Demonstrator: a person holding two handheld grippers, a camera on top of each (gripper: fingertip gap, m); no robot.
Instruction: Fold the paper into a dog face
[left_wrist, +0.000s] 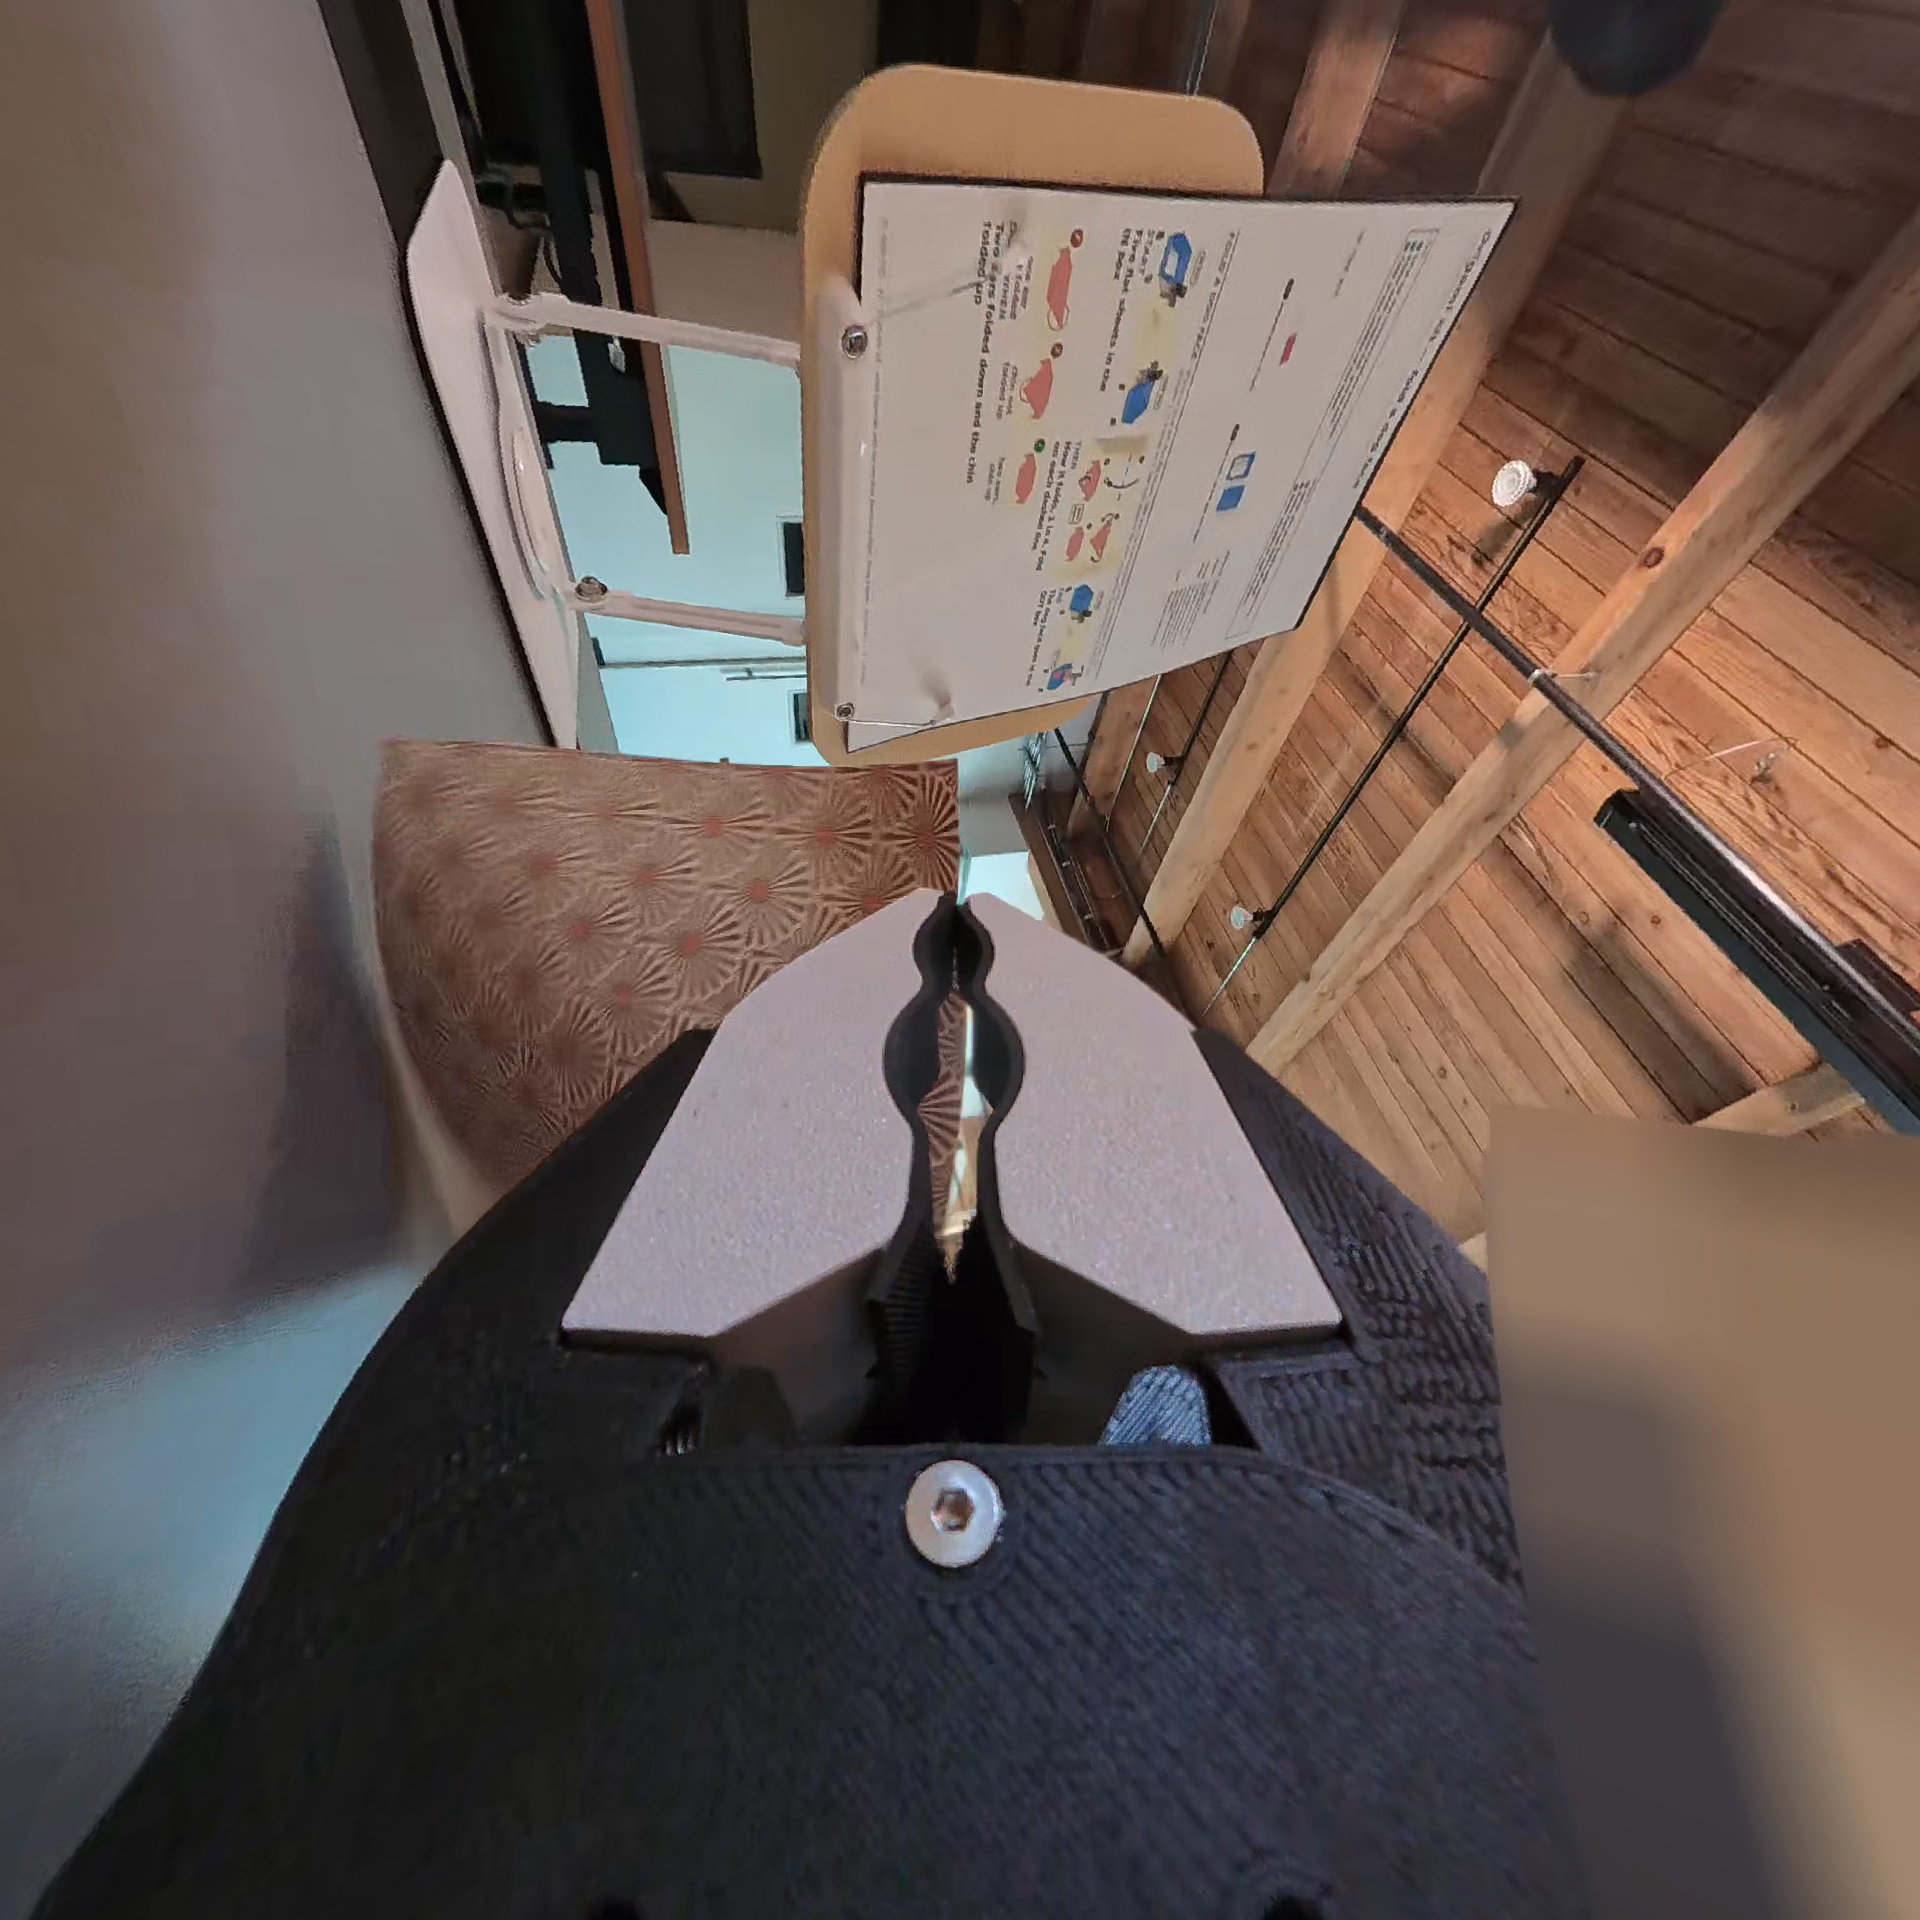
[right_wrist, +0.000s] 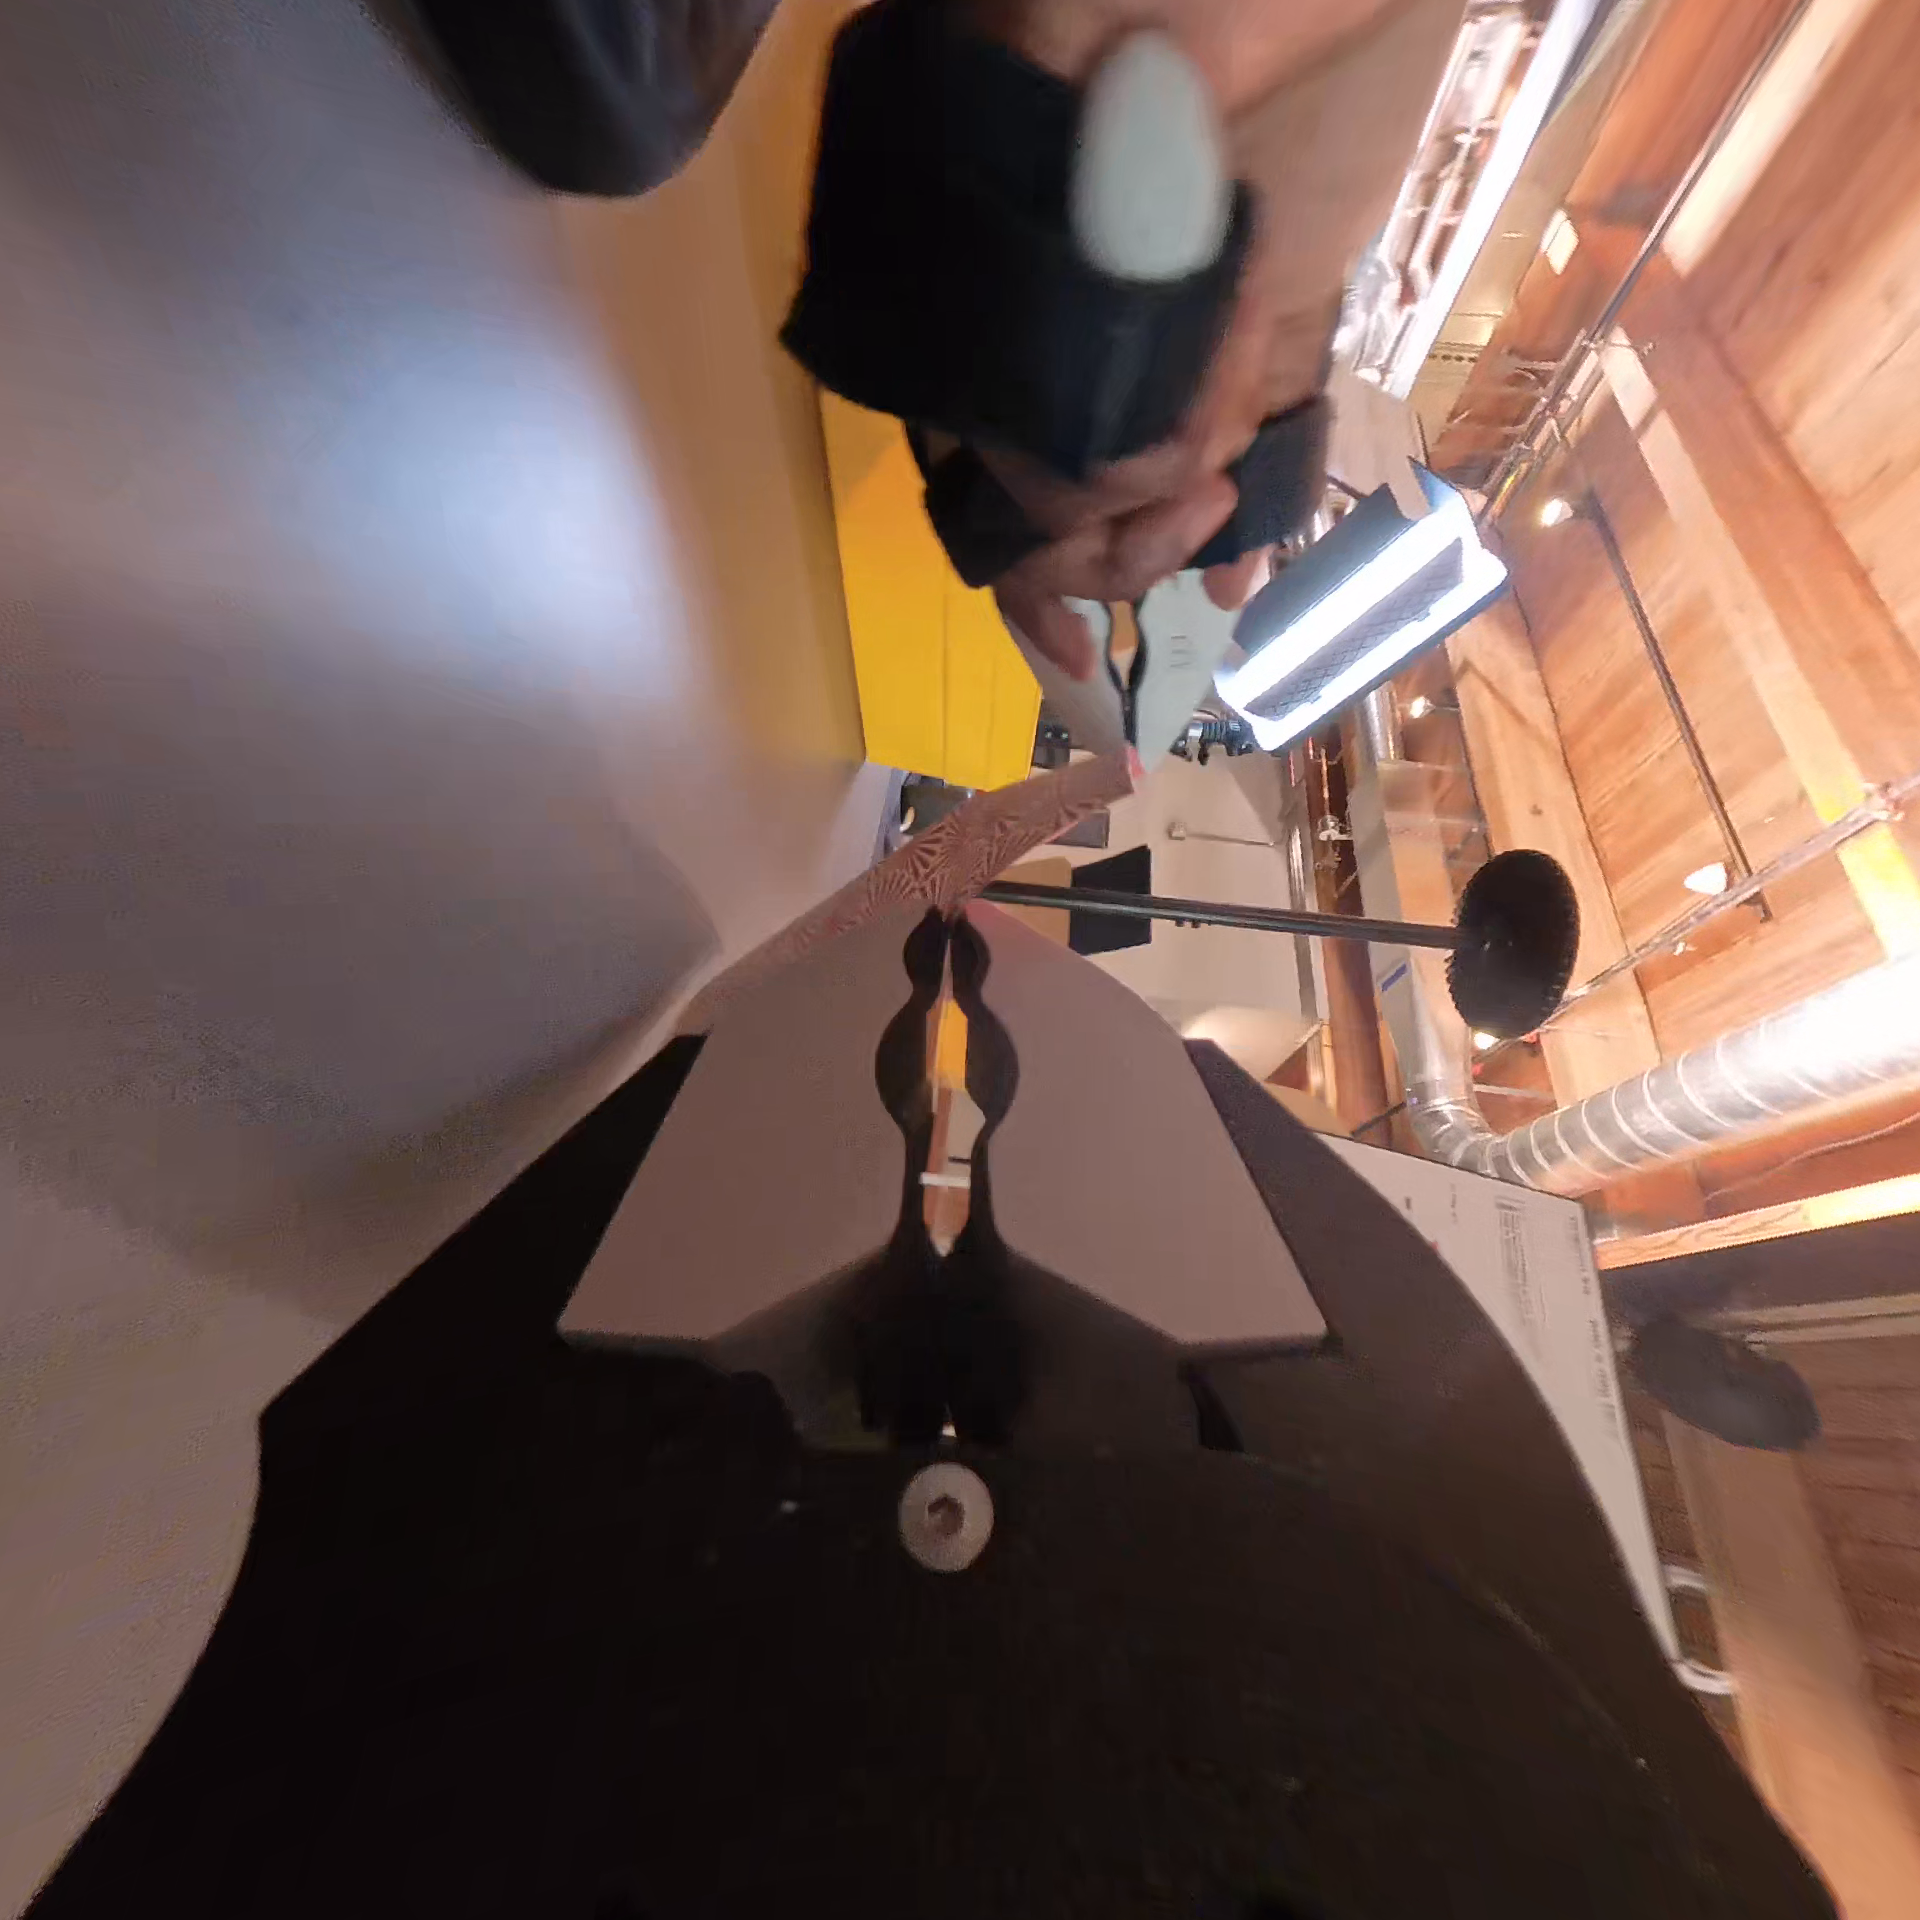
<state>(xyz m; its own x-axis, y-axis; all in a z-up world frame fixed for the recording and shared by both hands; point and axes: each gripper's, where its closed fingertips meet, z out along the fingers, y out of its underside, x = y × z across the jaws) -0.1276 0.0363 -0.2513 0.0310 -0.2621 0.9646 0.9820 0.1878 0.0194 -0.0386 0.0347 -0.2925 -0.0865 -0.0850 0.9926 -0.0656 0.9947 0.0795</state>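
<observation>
The paper (left_wrist: 644, 935) is a brown sheet with a starburst pattern. My left gripper (left_wrist: 956, 912) is shut on one edge of it, and the sheet spreads out to the left of the fingers, towards the grey table (left_wrist: 156, 520). In the right wrist view the paper (right_wrist: 935, 868) shows almost edge-on. My right gripper (right_wrist: 954, 916) is shut on its near edge. Farther off, the left gripper (right_wrist: 1130, 753), held in a hand, pinches the far corner. The sheet hangs stretched between the two grippers, off the table (right_wrist: 312, 520).
A printed instruction sheet (left_wrist: 1143, 436) stands on a white holder (left_wrist: 488, 416) at the table's far side; its edge shows in the right wrist view (right_wrist: 1538, 1351). A yellow object (right_wrist: 935, 623) and a black pole with a round head (right_wrist: 1247, 920) stand behind the paper. Across from one pair of fingers to the other is roughly 10 centimeters.
</observation>
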